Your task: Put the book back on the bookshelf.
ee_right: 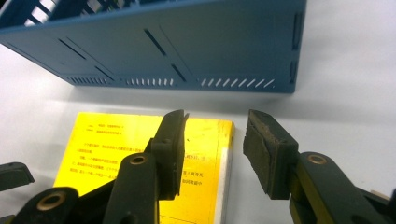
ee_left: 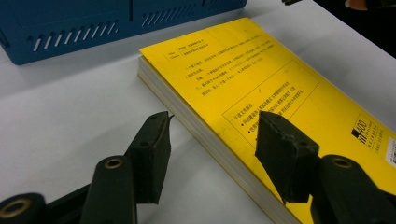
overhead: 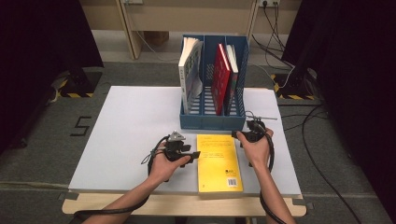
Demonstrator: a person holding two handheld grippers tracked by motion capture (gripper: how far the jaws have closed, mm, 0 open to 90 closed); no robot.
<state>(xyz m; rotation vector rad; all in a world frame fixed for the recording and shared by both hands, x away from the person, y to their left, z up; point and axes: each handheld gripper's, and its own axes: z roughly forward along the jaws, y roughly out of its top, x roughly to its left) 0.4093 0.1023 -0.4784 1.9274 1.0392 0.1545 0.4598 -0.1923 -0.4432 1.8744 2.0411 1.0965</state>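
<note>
A yellow book (overhead: 219, 162) lies flat on the white table (overhead: 130, 126), just in front of a blue file rack (overhead: 212, 122). My left gripper (overhead: 194, 154) is at the book's left edge. In the left gripper view the left gripper (ee_left: 215, 123) is open and straddles that edge of the yellow book (ee_left: 261, 79): one jaw is over the table, the other over the cover. My right gripper (overhead: 240, 135) is at the book's far right corner. There the right gripper (ee_right: 215, 121) stands open astride the right edge of the yellow book (ee_right: 116, 144), pads not pressing.
The blue file rack (ee_right: 187, 46) holds a white book (overhead: 189, 74) in its left slot and a red book (overhead: 220, 77) with another beside it further right. Cables lie on the floor at the right. The table's left half is bare.
</note>
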